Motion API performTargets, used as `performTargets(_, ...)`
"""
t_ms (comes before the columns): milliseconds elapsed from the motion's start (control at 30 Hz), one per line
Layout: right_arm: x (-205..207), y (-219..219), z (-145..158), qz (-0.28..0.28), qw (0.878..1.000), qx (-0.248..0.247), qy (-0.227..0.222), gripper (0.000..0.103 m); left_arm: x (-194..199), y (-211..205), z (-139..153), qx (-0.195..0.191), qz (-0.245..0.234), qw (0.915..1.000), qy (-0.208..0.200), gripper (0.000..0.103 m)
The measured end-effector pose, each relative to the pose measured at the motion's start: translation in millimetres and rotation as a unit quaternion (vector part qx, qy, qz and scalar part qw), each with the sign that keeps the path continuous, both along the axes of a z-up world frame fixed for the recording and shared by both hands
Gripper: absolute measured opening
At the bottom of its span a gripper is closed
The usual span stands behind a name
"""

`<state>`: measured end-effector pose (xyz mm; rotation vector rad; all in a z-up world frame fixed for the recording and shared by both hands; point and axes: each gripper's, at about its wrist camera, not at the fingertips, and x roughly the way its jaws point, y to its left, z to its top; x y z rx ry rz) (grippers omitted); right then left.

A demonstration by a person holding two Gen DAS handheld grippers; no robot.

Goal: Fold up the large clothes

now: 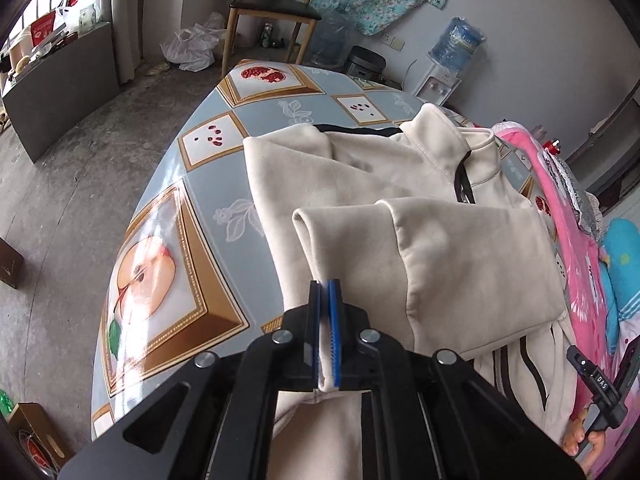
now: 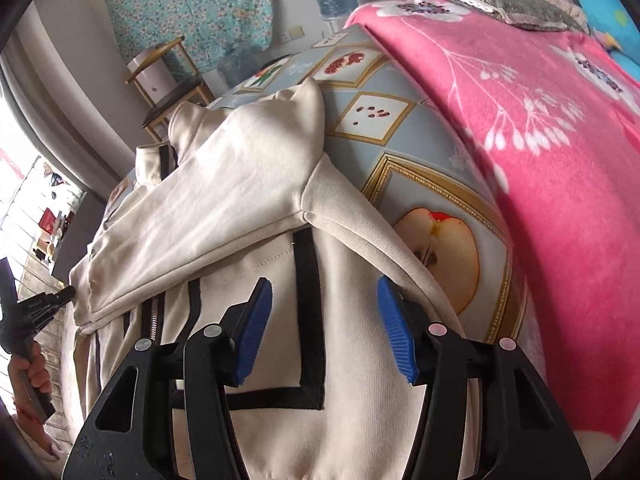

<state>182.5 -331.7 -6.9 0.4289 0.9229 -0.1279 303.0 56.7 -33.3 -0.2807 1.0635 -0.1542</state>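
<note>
The cream zip-up jacket (image 1: 360,168) lies on the fruit-print tablecloth (image 1: 168,208), its collar toward the far end, with bare cloth open along its left side out to the table's curved edge. On its other side a pink floral blanket (image 2: 520,128) lies close, leaving only a strip of cloth between. The left gripper (image 1: 325,292) has its blue pads pinched tight on the hem of a folded-over sleeve cuff (image 1: 316,248). Only the right wrist view shows the black-trimmed pocket panel (image 2: 308,320), under the right gripper (image 2: 324,328), whose fingers stand wide apart and hold nothing. At that view's left edge, a bare hand (image 2: 28,372) grips the other tool's handle.
</note>
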Motion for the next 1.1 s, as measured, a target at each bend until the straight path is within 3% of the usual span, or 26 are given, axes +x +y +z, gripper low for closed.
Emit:
performTargets(133, 11.9, -9.3, 26.3, 0.024, 0.999, 0.043, -0.013, 0.054, -0.5, -0.6, -5.0, 0.034, 0.001, 0.9994, 0.011, 0.010)
performTargets(167, 18.0, -13.9, 33.9, 0.032, 0.997, 0.061, -0.020, 0.054, -2.4, 0.2, -3.5, 0.040, 0.001, 0.9992, 0.007, 0.015)
performTargets(233, 34.7, -27.0, 44.6, 0.041, 0.992, 0.114, -0.023, 0.056, -8.1, 1.6, 2.4, 0.044, 0.001, 0.9990, -0.009, 0.020)
performTargets(333, 68.9, -43.7, 47.0, 0.058, 0.978, 0.202, -0.005, 0.058, -13.6, -1.0, 13.6, 0.057, -0.007, 0.9979, -0.031, 0.021)
performTargets(467, 113.2, -50.9, 40.5, 0.054, 0.982, 0.180, 0.018, 0.059, -14.9, -15.5, 29.0, 0.056, -0.036, 0.9956, -0.066, 0.021)
performTargets(533, 134.5, -56.4, 29.8, 0.044, 0.980, 0.193, 0.023, 0.059, -9.7, -27.9, 30.9, 0.054, -0.055, 0.9945, -0.070, 0.021)
performTargets(633, 165.0, -65.9, 10.8, 0.019, 0.979, 0.201, 0.030, 0.059, 4.8, -47.8, 18.2, 0.072, -0.078, 0.9928, -0.056, 0.021)
performTargets(767, 196.5, -80.4, -14.3, -0.017, 0.978, 0.198, 0.060, 0.057, 18.0, -52.9, -11.8, 0.097, -0.065, 0.9931, -0.014, 0.021)
performTargets(867, 212.4, -85.7, -25.3, -0.025, 0.979, 0.191, 0.071, 0.047, 14.9, -46.8, -16.6, 0.081, -0.060, 0.9948, -0.019, 0.021)
performTargets(1067, 231.1, -70.3, -26.3, 0.007, 0.987, 0.142, 0.080, 0.023, 13.3, -49.6, -19.0, 0.099, -0.073, 0.9921, -0.025, 0.021)
performTargets(1100, 230.1, -67.0, -23.1, 0.012, 0.989, 0.125, 0.078, 0.009, 13.2, -49.8, -19.5, 0.100, -0.073, 0.9920, -0.026, 0.021)
